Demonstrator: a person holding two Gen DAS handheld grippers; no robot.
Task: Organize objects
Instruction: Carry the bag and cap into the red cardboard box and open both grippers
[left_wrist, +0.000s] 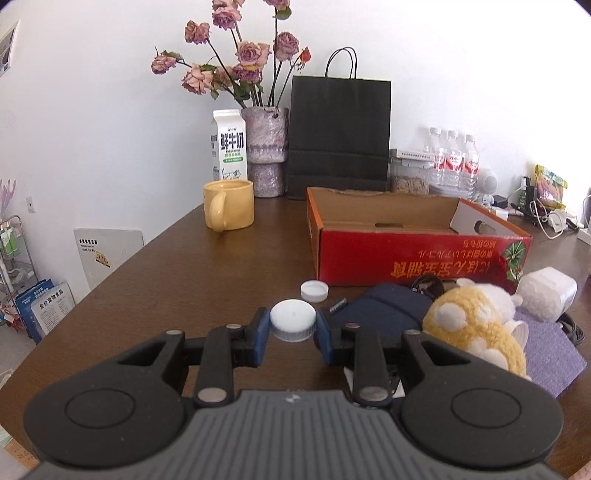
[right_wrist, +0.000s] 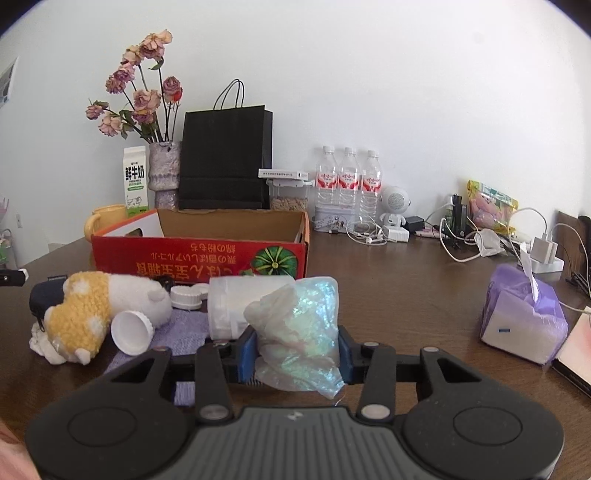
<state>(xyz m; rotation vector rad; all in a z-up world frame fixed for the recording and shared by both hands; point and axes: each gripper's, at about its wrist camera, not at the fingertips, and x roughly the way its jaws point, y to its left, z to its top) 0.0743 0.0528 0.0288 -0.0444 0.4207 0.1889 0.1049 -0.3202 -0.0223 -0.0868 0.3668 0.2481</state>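
My left gripper (left_wrist: 293, 326) is shut on a white plastic cap (left_wrist: 293, 320), held just above the brown table (left_wrist: 184, 277). A second white cap (left_wrist: 314, 291) lies beyond it, in front of the open red cardboard box (left_wrist: 417, 258). My right gripper (right_wrist: 298, 349) is shut on a crumpled iridescent plastic bag (right_wrist: 301, 332). Behind the bag lies a white jar (right_wrist: 236, 306) on its side. A yellow and white plush toy (right_wrist: 96, 306) lies to the left, with a white cup (right_wrist: 131, 332) beside it. The red box (right_wrist: 199, 258) stands behind them.
A yellow mug (left_wrist: 229, 205), milk carton (left_wrist: 228, 144), flower vase (left_wrist: 266, 151) and black paper bag (left_wrist: 340, 136) stand at the back. Water bottles (right_wrist: 347, 181), cables and chargers (right_wrist: 480, 236) line the right rear. A purple tissue pack (right_wrist: 524, 314) sits at right. A dark blue pouch (left_wrist: 384, 306) lies by the plush.
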